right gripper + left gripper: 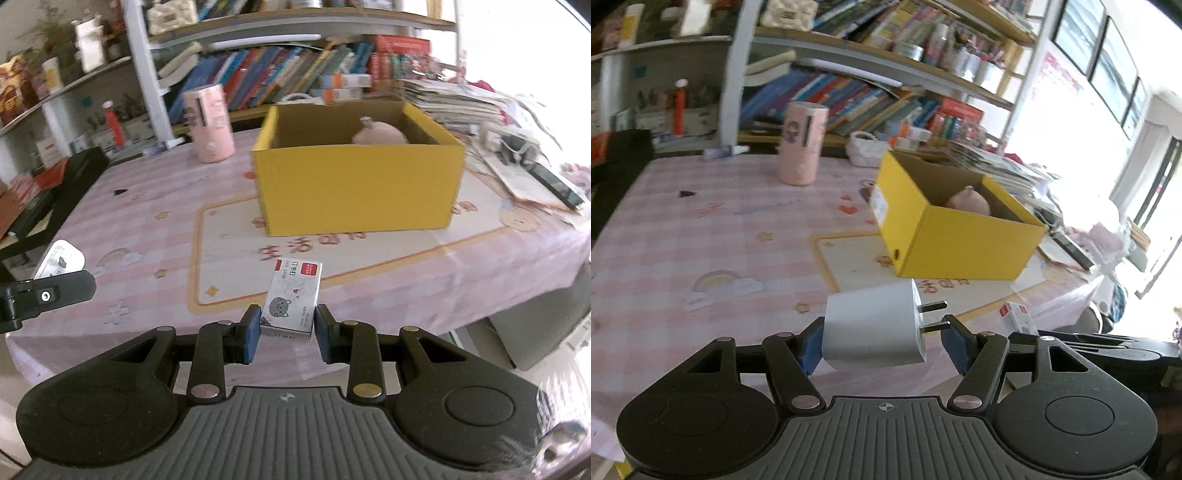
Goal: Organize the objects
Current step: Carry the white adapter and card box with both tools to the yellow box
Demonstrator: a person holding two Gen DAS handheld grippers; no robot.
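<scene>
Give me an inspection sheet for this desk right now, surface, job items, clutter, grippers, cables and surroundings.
Surface: table under pink checked cloth.
Job's things: white charger in the left gripper; small cat-print box in the right gripper; open yellow box ahead, holding a pink round thing.
Clutter: pink canister beyond; paper stacks on the right; black case on the left.
Grippers: both shut on their loads, above the cloth.
Cables: nothing seen.
Surroundings: bookshelves behind; bright window to the right.

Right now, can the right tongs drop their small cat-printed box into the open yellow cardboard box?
Probably yes: the yellow cardboard box is open-topped straight ahead, bare tablecloth between, with only a pink round object inside.
</scene>
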